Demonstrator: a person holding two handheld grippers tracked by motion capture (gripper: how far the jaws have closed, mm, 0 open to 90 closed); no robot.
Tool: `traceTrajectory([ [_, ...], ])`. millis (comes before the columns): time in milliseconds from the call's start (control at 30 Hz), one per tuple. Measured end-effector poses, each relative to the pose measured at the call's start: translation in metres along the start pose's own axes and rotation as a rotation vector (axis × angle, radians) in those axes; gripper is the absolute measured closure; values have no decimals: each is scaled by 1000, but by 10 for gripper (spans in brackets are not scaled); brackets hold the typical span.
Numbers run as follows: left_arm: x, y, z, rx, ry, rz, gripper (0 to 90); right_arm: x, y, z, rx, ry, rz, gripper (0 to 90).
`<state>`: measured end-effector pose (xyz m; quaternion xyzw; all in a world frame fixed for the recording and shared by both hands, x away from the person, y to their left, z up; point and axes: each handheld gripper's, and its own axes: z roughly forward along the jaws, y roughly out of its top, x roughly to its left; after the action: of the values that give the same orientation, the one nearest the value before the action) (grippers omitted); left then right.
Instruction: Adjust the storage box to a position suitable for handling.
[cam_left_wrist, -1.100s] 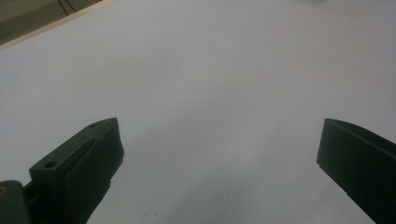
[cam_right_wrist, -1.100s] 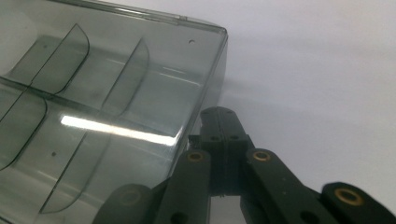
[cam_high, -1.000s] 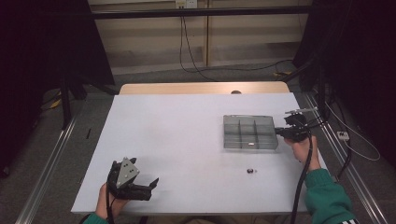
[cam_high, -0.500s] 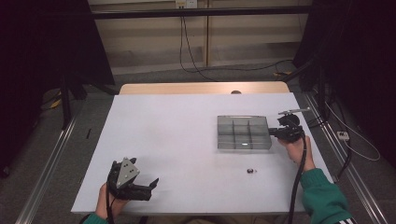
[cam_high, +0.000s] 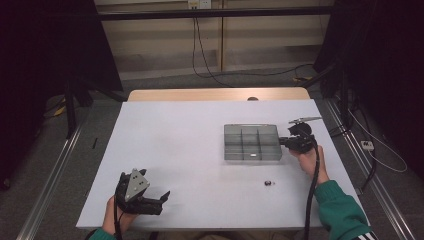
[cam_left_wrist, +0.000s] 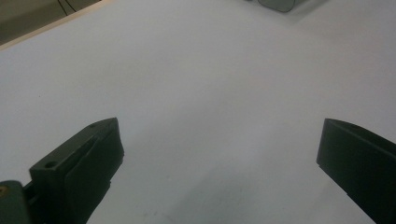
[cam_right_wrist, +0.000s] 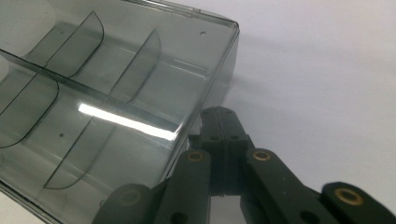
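So the right gripper (cam_high: 283, 141) is sitting at the right-hand wall of the clear divided organizer box (cam_high: 251, 142), with its jaws pressed together and nothing pinched between them. In the right gripper view the closed tips (cam_right_wrist: 219, 122) are right up against the box's side wall (cam_right_wrist: 212, 79), looks like touching, though I can't say for sure they're pressing on it. The box itself is on the right half of the white table (cam_high: 185, 145), flat, lid off, with its compartments looking empty apart from a glare streak. There's a tiny dark part (cam_high: 268, 183) lying loose on the table in front of the box, too small to make out what it is. The left gripper (cam_high: 162, 196) is way over at the near left corner, jaws spread wide over bare tabletop, holding nothing.
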<state>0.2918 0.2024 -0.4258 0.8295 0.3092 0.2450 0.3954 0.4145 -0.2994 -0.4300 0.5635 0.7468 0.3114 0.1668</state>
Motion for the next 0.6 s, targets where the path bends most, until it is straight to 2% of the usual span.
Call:
traceTrajectory([
  [600, -1, 0, 1, -4, -1, -13, 1, 28, 7, 12, -4, 55, -24, 900],
])
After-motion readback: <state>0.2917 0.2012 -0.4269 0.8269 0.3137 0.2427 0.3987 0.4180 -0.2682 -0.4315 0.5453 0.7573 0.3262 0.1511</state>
